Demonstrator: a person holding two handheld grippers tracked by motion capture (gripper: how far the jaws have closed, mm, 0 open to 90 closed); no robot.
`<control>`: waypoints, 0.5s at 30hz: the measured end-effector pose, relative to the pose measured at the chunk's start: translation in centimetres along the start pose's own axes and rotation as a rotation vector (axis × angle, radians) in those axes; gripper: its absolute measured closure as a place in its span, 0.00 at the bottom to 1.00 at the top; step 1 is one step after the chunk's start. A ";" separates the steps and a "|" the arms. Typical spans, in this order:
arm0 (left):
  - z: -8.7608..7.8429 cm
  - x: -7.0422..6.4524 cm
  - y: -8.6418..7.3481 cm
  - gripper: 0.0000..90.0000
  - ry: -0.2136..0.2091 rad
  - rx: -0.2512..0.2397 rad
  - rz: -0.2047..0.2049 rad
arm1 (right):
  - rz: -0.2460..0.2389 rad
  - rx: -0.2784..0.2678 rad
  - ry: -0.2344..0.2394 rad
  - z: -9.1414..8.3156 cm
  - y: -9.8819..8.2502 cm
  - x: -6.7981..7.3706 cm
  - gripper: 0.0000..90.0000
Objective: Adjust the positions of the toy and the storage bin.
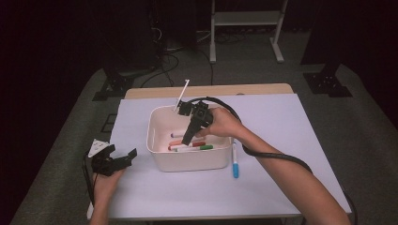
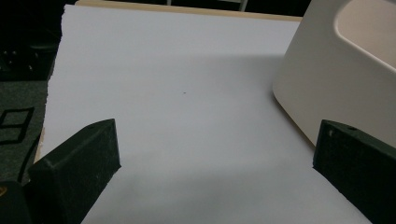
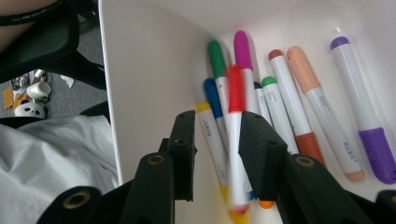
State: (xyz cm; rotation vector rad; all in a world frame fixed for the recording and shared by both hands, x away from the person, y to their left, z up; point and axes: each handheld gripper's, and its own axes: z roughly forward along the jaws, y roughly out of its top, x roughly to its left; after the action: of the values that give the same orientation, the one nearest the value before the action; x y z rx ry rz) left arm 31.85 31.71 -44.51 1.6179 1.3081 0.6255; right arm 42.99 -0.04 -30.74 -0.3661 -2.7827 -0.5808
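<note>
Right tongs [image 3: 215, 140] spread, red-capped marker [image 3: 236, 121] blurred between | left tongs [image 2: 215, 163] spread over table [image 2: 187, 93] | high view: blue marker [image 1: 235, 164] outside bin [image 1: 187, 161]

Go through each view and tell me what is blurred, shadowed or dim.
High view: surroundings dark, the table lit and the bin sharp. Left gripper view: a soft shadow crosses the sheet beside the bin, near jaws slightly soft. Right gripper view: the red marker between the jaws of the right hand-held gripper is motion-blurred, while the purple marker lies sharp.
</note>
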 end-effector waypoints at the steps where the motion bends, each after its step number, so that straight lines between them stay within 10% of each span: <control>1: 0.0 0.0 0.0 0.00 0.000 -0.001 -0.001 | 0.002 -0.006 -0.001 -0.2 -0.1 0.0 0.72; 15: 0.0 -0.2 0.0 0.00 0.001 0.005 0.004 | 0.049 -0.143 -0.066 -4.7 -5.3 1.2 0.68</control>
State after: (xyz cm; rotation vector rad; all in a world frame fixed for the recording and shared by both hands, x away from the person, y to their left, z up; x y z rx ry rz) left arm 31.82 31.56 -44.49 1.6248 1.3086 0.6253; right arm 41.30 -6.51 -28.07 -0.4911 -2.7934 -0.7717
